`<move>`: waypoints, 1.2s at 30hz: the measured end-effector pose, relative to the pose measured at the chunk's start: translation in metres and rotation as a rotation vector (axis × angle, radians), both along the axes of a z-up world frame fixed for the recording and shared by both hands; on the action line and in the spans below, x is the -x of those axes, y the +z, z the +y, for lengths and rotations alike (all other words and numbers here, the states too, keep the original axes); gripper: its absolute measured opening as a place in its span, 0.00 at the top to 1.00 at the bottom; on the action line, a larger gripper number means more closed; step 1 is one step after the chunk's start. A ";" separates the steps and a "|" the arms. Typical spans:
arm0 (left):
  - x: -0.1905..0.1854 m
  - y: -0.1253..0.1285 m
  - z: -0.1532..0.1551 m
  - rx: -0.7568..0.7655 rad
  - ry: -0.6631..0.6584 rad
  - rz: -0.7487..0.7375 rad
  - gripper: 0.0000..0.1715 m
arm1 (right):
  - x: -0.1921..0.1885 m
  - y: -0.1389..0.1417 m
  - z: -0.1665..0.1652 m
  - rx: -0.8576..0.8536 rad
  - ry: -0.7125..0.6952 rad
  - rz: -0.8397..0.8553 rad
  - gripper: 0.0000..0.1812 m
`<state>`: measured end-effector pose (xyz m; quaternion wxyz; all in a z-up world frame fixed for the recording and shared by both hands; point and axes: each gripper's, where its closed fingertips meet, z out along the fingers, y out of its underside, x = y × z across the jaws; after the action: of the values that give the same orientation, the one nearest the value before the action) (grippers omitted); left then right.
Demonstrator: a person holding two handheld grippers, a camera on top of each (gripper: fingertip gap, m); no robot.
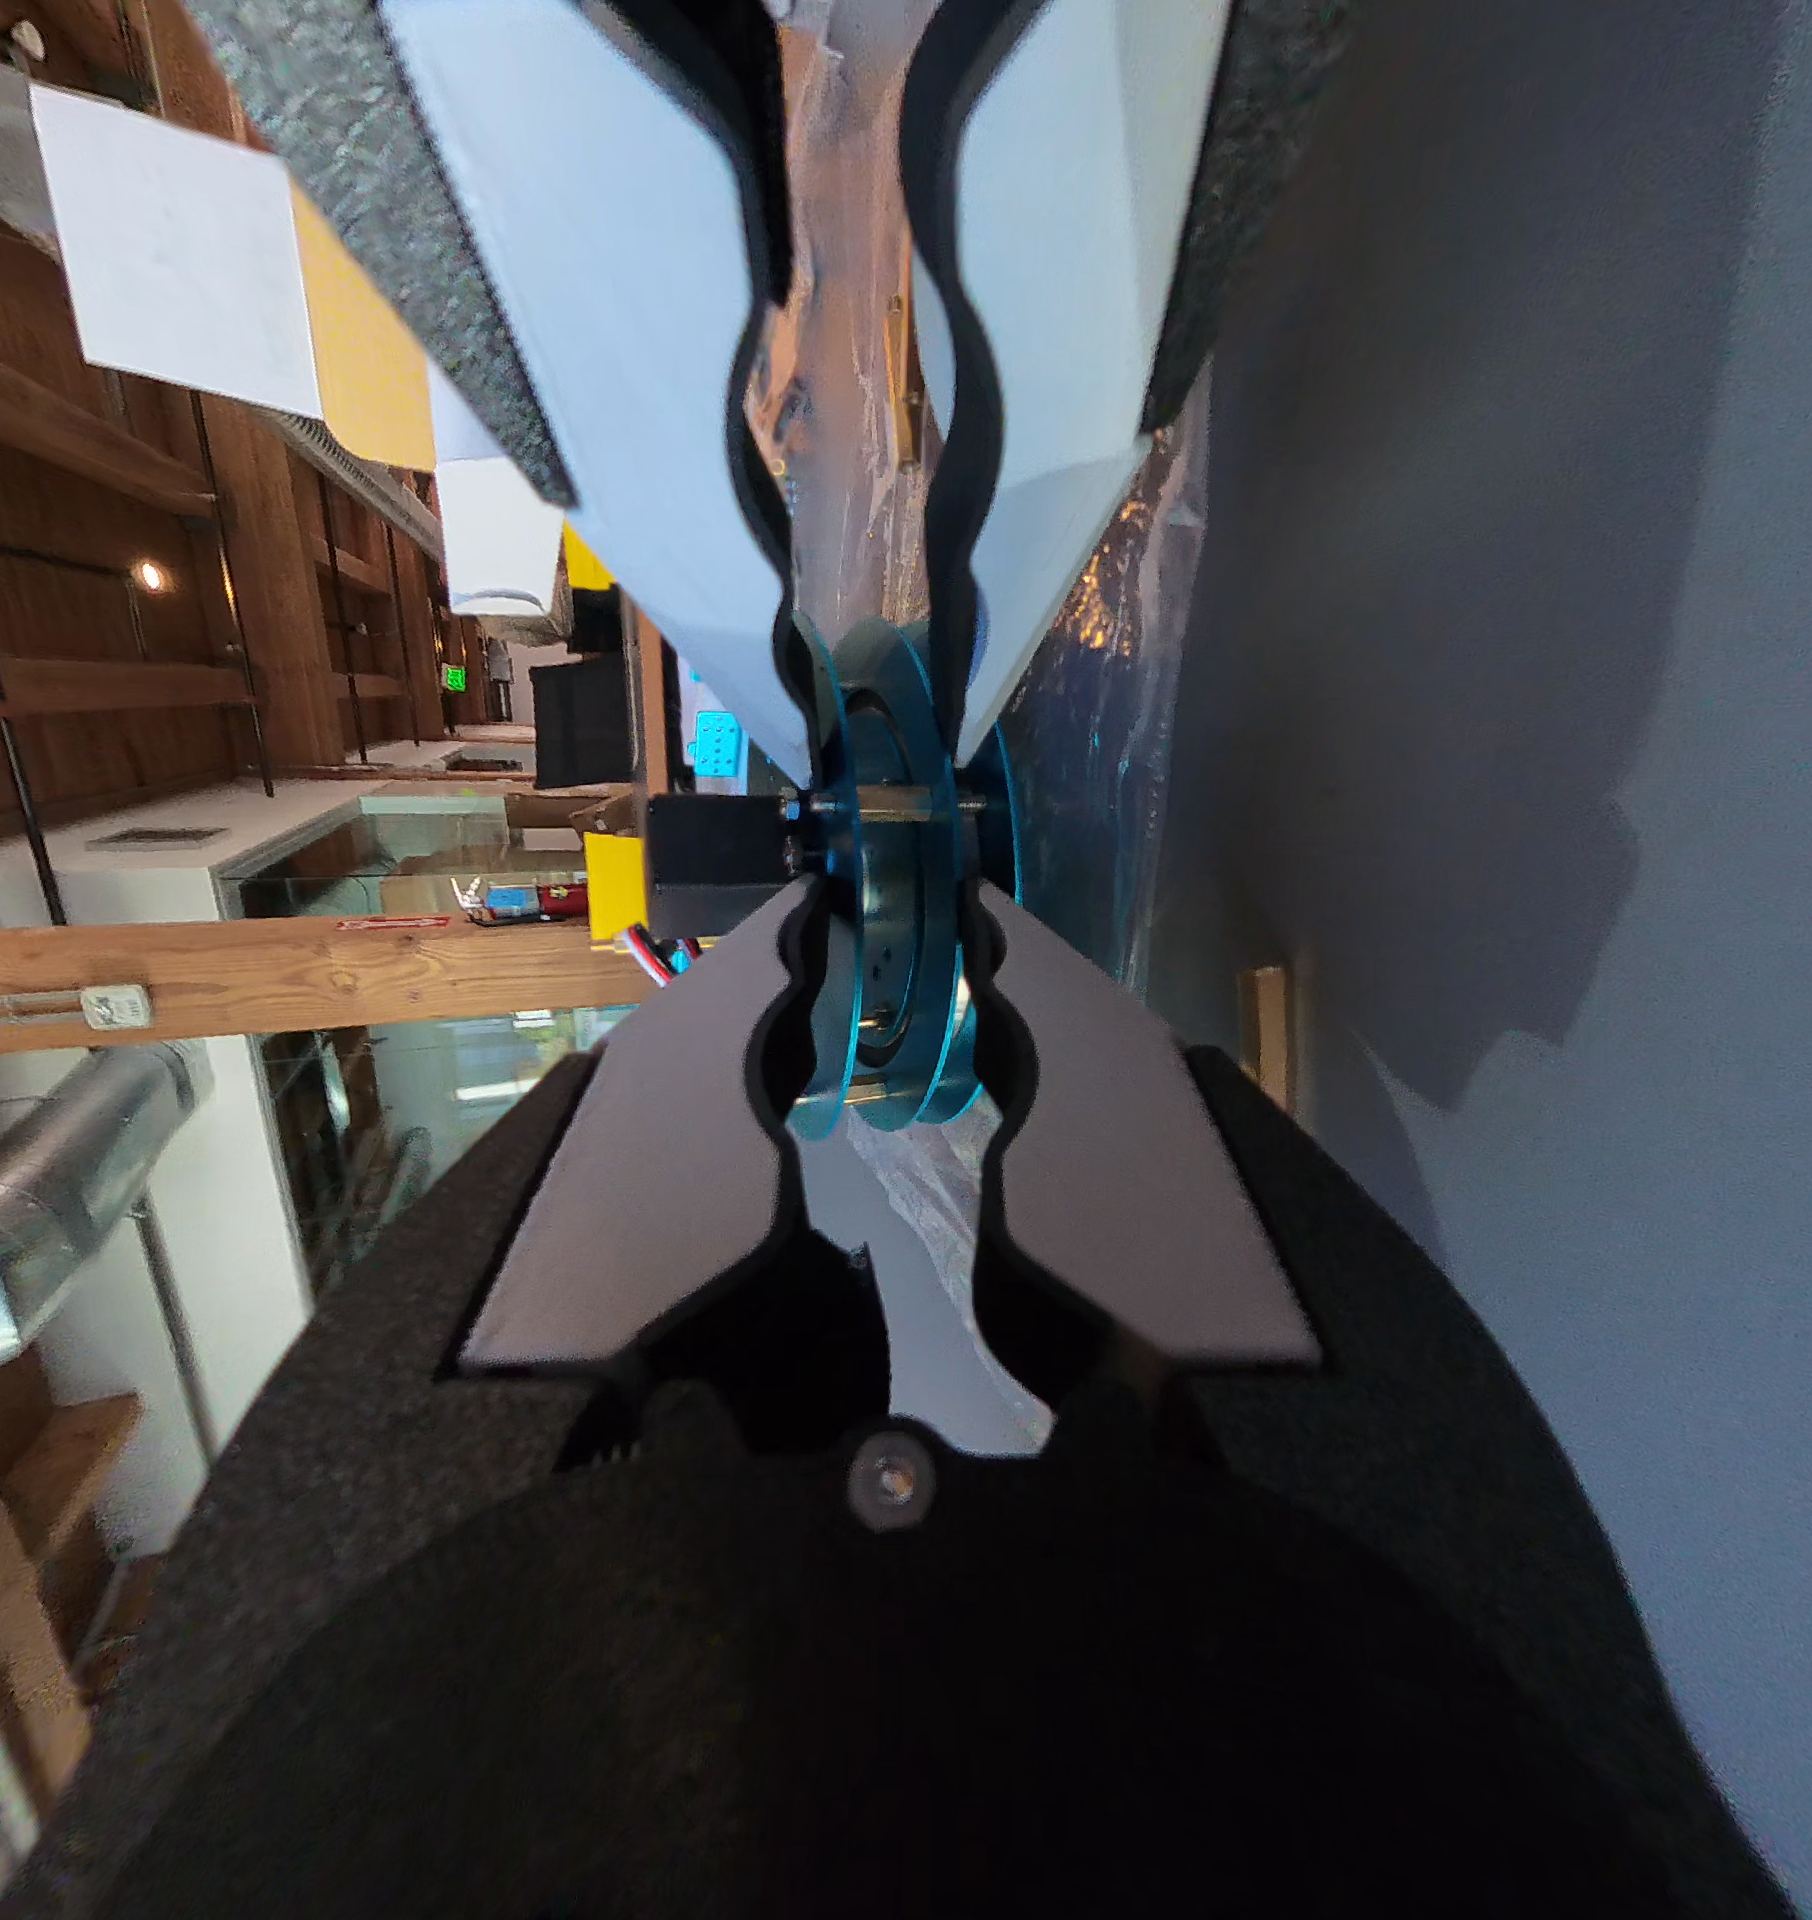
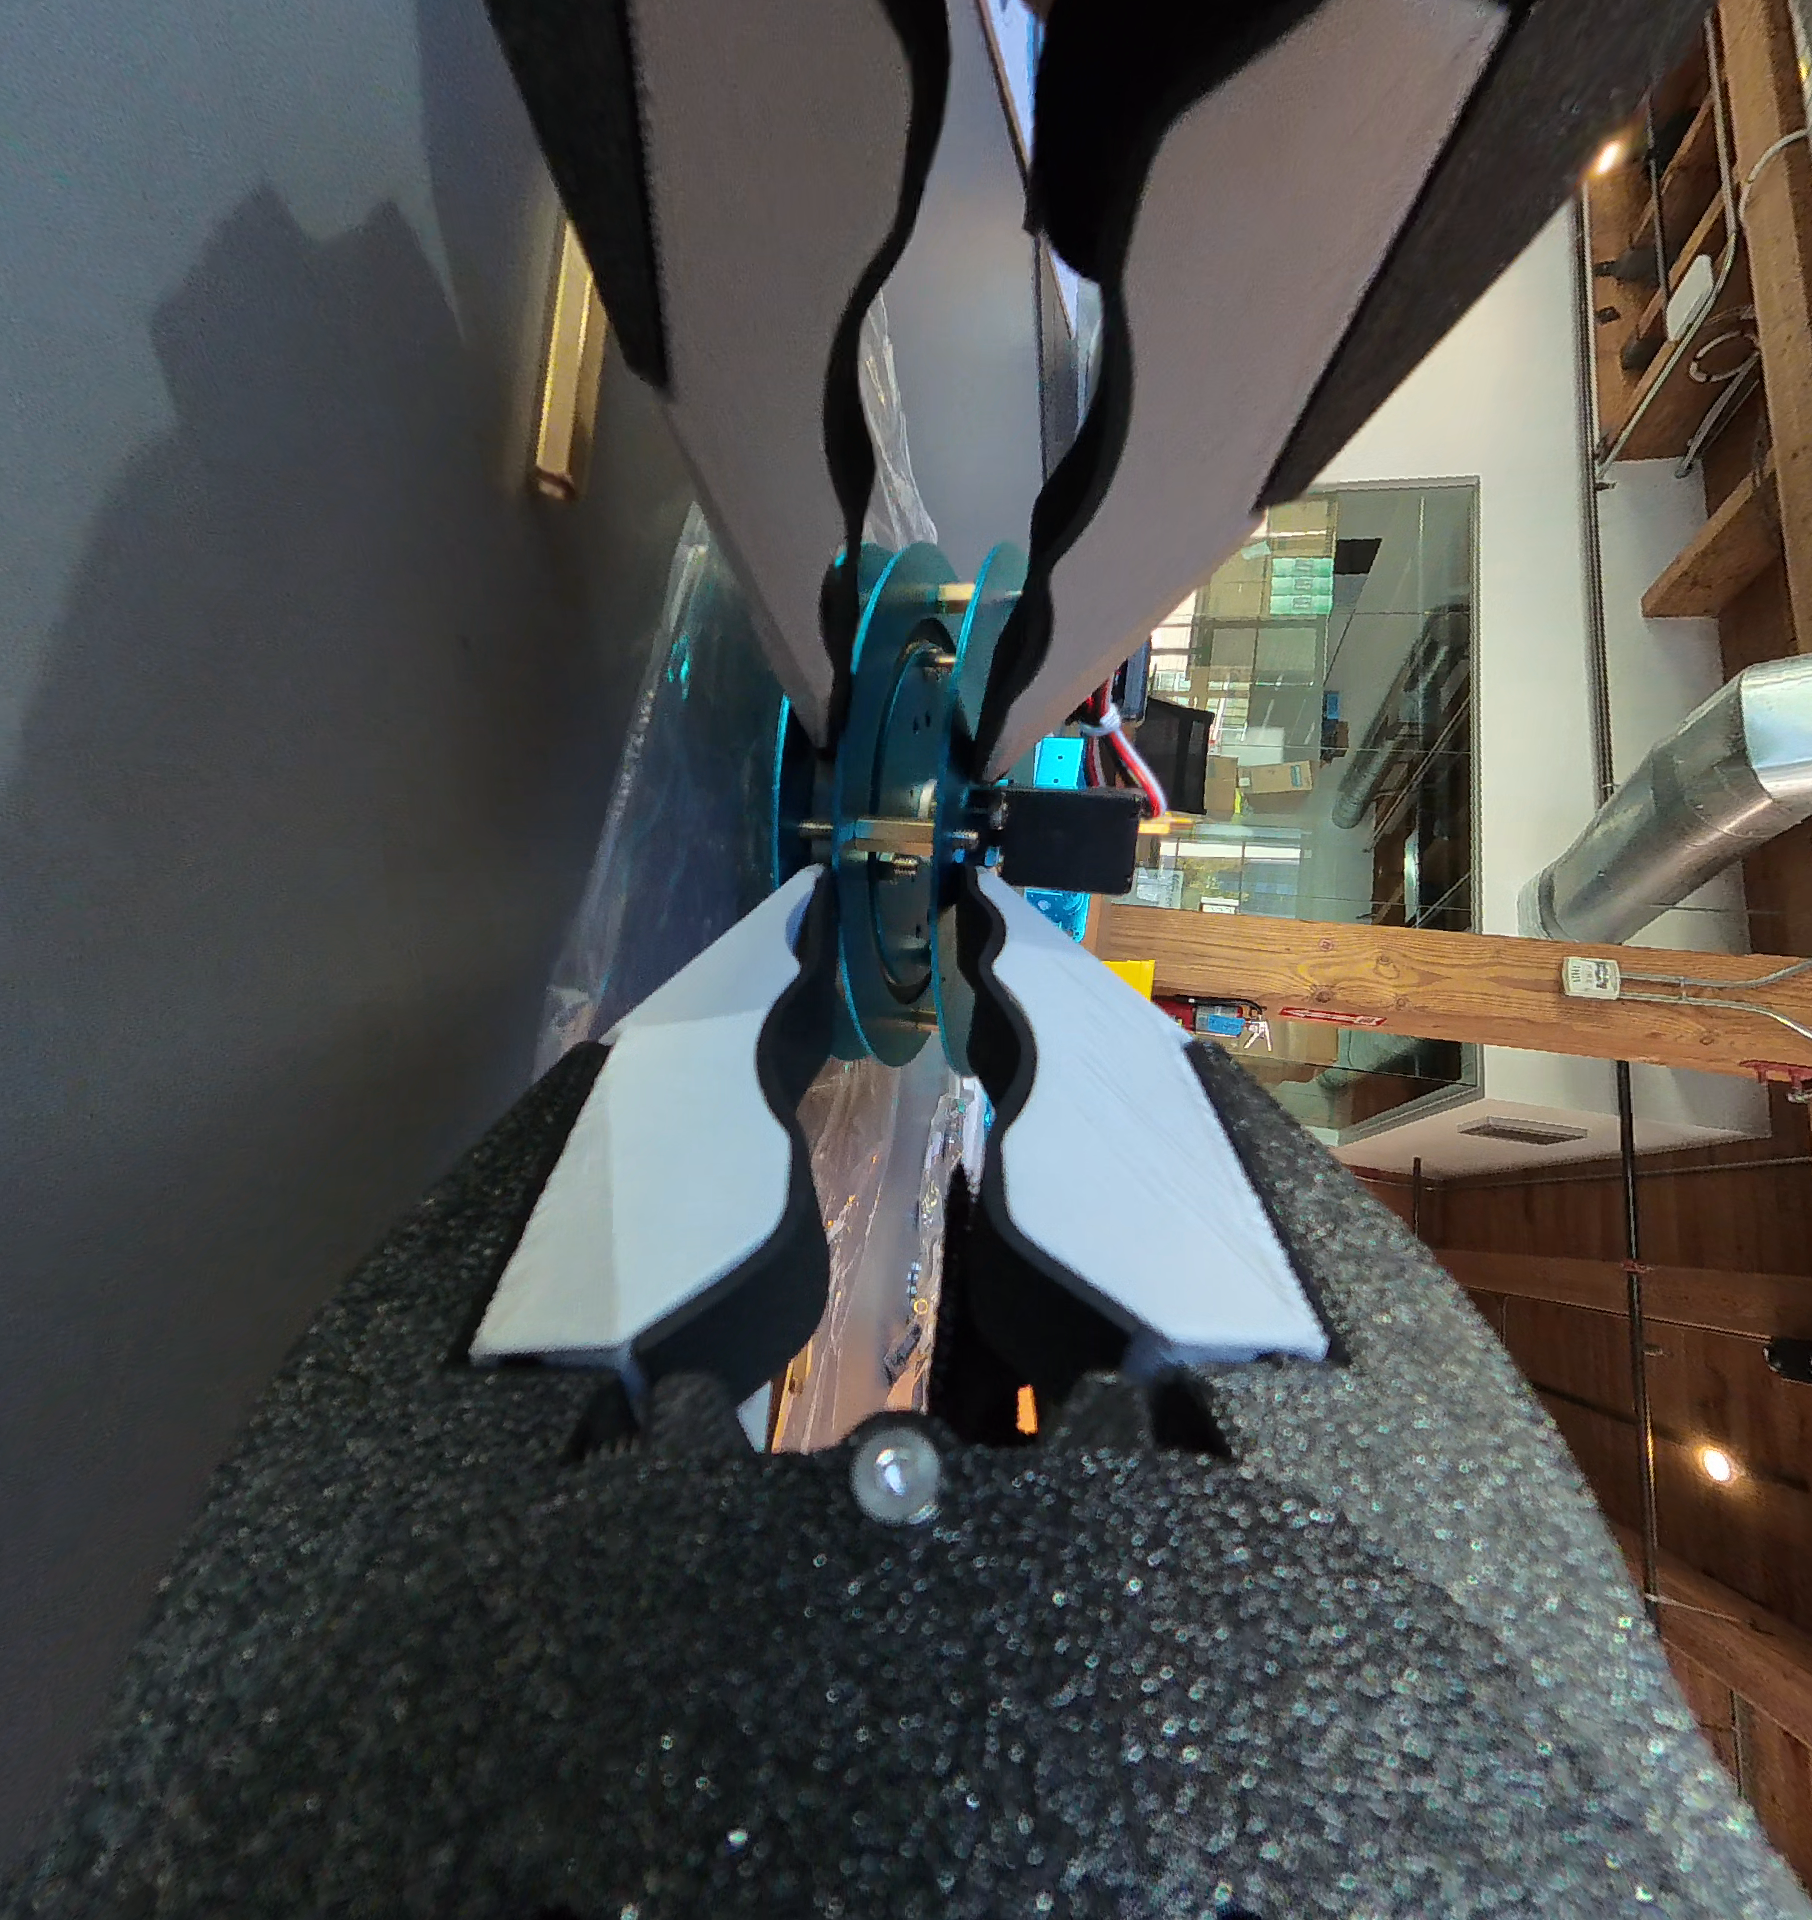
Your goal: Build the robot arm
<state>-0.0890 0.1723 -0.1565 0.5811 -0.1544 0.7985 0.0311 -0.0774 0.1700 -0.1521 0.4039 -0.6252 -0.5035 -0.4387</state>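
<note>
Left wrist view: blue disc assembly (image 1: 886, 883) (unlabelled)

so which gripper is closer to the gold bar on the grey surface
Left. The left gripper clamps the blue disc assembly from the side of the gold bar; the right gripper clamps it from the opposite side, farther off.
</note>
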 end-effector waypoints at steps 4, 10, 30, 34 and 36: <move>0.013 0.001 -0.004 0.151 -0.004 0.015 0.85 | 0.001 0.001 -0.001 -0.002 0.010 0.002 0.88; 0.061 -0.017 -0.015 0.659 0.011 0.254 0.89 | 0.001 0.001 -0.001 0.002 0.008 -0.005 0.89; 0.014 0.039 0.012 0.489 -0.040 -0.037 0.68 | -0.002 0.029 -0.006 0.106 0.054 0.391 0.89; 0.005 0.048 0.012 0.604 -0.086 0.041 0.68 | -0.010 0.038 -0.005 0.162 0.044 0.469 0.89; 0.002 0.051 0.011 0.659 -0.115 0.087 0.70 | -0.012 0.040 -0.004 0.186 0.049 0.490 0.89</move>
<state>-0.0907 0.1831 -0.1050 0.4659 -0.2872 0.7971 -0.2550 -0.0653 0.1657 -0.1117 0.4650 -0.7349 -0.4440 -0.2159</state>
